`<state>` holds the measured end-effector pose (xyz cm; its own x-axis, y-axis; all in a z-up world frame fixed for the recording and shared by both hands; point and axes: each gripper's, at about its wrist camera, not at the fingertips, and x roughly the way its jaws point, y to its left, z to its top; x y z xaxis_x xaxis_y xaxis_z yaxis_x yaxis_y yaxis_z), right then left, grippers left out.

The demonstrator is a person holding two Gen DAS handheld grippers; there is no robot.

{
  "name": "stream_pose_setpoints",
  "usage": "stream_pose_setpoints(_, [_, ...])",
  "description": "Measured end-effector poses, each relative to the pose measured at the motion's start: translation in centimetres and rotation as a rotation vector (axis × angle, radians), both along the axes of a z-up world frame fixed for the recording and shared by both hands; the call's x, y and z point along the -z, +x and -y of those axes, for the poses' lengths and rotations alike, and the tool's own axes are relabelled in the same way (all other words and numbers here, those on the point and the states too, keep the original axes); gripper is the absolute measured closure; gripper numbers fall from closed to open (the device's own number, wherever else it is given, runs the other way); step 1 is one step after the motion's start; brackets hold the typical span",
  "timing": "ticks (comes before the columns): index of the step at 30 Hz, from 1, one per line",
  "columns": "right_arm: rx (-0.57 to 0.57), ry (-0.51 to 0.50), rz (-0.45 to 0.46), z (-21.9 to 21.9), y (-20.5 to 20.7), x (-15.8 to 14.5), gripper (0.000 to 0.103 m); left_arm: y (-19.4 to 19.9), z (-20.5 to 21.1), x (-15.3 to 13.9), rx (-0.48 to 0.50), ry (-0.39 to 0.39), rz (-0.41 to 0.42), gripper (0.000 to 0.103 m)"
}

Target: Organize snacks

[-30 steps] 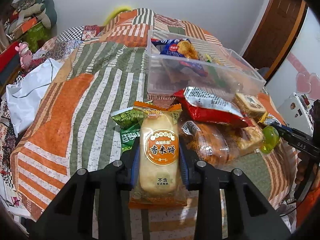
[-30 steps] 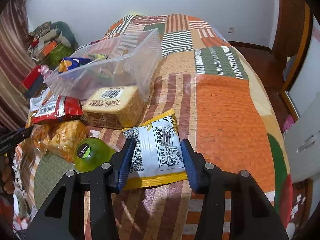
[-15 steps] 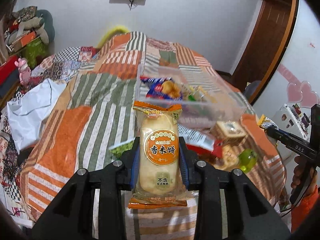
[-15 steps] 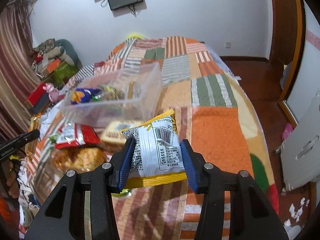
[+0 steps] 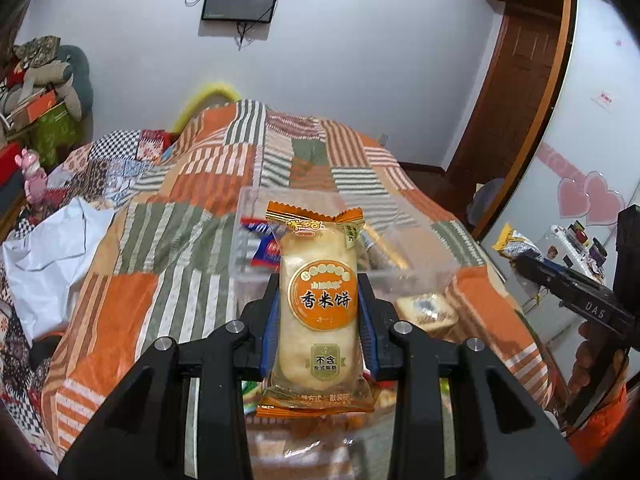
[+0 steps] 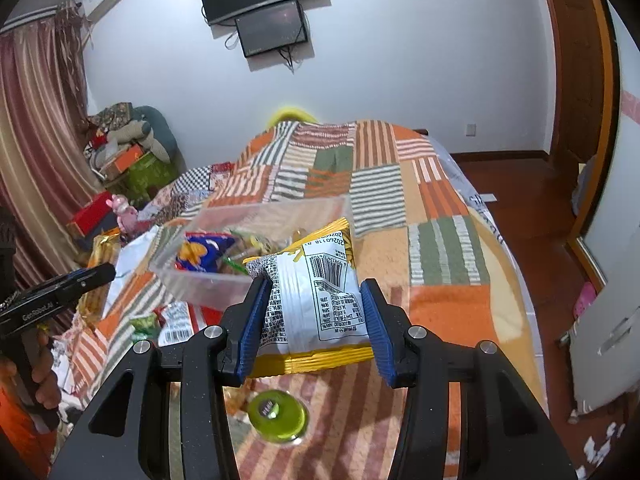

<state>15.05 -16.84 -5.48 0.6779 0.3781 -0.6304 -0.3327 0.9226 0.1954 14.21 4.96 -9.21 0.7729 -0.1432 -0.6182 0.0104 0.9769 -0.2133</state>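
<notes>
My left gripper (image 5: 319, 312) is shut on an orange rice cracker packet (image 5: 318, 300) and holds it up in front of the clear plastic bin (image 5: 424, 272) on the bed. My right gripper (image 6: 316, 312) is shut on a white and yellow snack bag (image 6: 316, 304), raised above the quilt near the bin (image 6: 208, 284), which holds a blue snack bag (image 6: 200, 254) and other packets. The right gripper with its bag (image 5: 512, 240) also shows at the right of the left wrist view.
A green jelly cup (image 6: 277, 420), a red packet (image 6: 176, 320) and a bread pack (image 5: 426, 310) lie on the patchwork quilt (image 6: 444, 248) before the bin. A white cloth (image 5: 48, 248) lies at the left. A wooden door (image 5: 516, 92) stands at the right.
Both grippers have lifted their snacks well above the bed and tilted up; the bin and loose snacks now sit lower and farther in both views.
</notes>
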Motion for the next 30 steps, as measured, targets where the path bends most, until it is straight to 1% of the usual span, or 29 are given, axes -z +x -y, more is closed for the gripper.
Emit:
stream_pose_setpoints(7, [-0.008,0.027,0.023,-0.7,1.0,-0.4,0.059,2.1,1.3,-1.2,0.033,0.004,0.03,0.069])
stream_pose_setpoints(14, [-0.02,0.045,0.036,-1.6,2.3,-0.6,0.059,4.6,2.5,-1.5,0.056,0.01,0.044,0.069])
stream_pose_setpoints(18, [-0.027,0.042,0.043,-2.0,3.2,-0.5,0.059,6.2,3.0,-1.2,0.069,0.005,0.037,0.069])
stream_pose_setpoints(21, [-0.03,0.047,0.031,-2.2,4.1,-0.2,0.059,7.1,3.5,-0.8,0.076,0.009,0.031,0.069])
stream_pose_setpoints(30, [-0.053,0.054,-0.005,-3.2,6.6,0.8,0.059,10.5,4.9,1.2,0.107,0.01,-0.022,0.069])
